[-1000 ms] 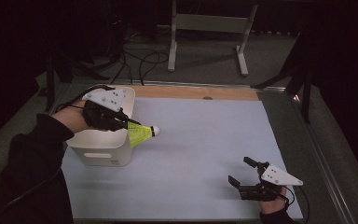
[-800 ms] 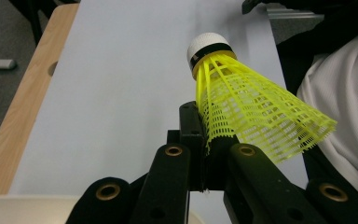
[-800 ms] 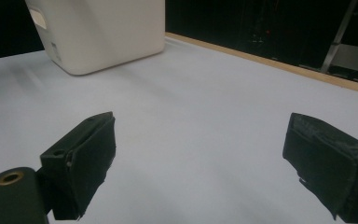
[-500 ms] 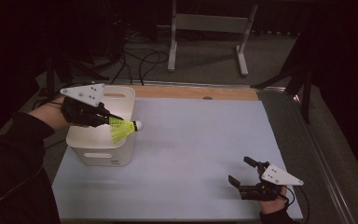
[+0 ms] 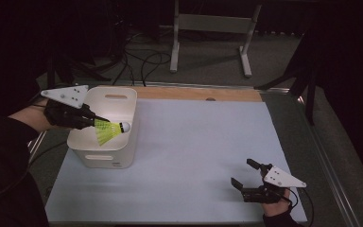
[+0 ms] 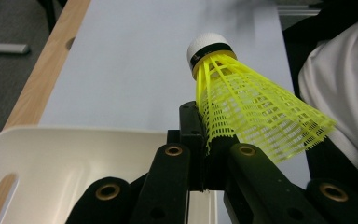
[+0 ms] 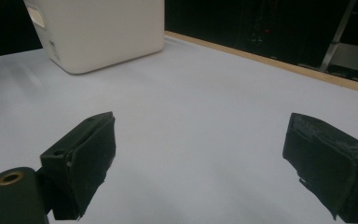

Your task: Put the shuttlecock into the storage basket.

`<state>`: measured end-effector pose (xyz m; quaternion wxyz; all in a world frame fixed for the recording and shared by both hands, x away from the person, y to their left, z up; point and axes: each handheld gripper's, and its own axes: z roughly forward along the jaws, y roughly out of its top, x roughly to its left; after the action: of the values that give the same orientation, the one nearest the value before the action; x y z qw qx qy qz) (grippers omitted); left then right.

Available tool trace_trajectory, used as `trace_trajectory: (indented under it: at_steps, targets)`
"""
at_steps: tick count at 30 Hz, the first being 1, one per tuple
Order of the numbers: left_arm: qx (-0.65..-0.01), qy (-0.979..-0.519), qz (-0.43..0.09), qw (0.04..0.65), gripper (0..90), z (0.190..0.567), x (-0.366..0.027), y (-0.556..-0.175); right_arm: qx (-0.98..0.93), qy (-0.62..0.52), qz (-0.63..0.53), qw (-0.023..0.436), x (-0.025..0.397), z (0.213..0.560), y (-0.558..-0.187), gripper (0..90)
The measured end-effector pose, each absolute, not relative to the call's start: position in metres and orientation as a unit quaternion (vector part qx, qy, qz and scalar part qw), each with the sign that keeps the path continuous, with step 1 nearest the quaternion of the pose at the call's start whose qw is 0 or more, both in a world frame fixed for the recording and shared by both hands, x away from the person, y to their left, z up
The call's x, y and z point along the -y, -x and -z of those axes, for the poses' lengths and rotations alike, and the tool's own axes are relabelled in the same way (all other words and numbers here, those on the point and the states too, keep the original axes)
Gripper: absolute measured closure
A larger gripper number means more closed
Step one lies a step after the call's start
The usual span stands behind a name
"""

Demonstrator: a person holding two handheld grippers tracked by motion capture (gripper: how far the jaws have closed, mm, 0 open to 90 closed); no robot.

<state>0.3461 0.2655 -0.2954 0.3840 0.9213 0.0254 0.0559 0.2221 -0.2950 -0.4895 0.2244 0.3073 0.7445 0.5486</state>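
Note:
A yellow shuttlecock point(image 5: 108, 130) point(image 6: 251, 107) with a white cork tip is pinched by its skirt in my left gripper point(image 5: 96, 123) point(image 6: 209, 140), which is shut on it. It hangs over the open top of a cream plastic bin point(image 5: 118, 156) point(image 6: 65, 158) point(image 7: 102, 32) at the left of the white mat point(image 5: 203, 142). My right gripper point(image 5: 243, 175) point(image 7: 205, 163) rests low at the mat's near right, open, with nothing between its fingers.
A wooden strip point(image 5: 203, 93) runs along the mat's far edge. Beyond the table stand a metal frame point(image 5: 208, 33) and loose cables point(image 5: 137, 56) on the floor. A white cloth point(image 6: 340, 79) lies at the right of the left gripper view.
My left gripper has carried the shuttlecock back and left, from beyond the bin's right side to above its opening. The right gripper has stayed still and open.

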Motion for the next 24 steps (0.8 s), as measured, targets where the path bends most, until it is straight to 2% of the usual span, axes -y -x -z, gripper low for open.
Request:
trace_trajectory:
  at_steps: [24]
  targets:
    - [-0.050, -0.926, -0.056, 0.370, 89.4, 0.357, -0.281, -0.366, -0.746, -0.304, -0.547, 0.227, 0.295, 0.489, -0.221, 9.2]
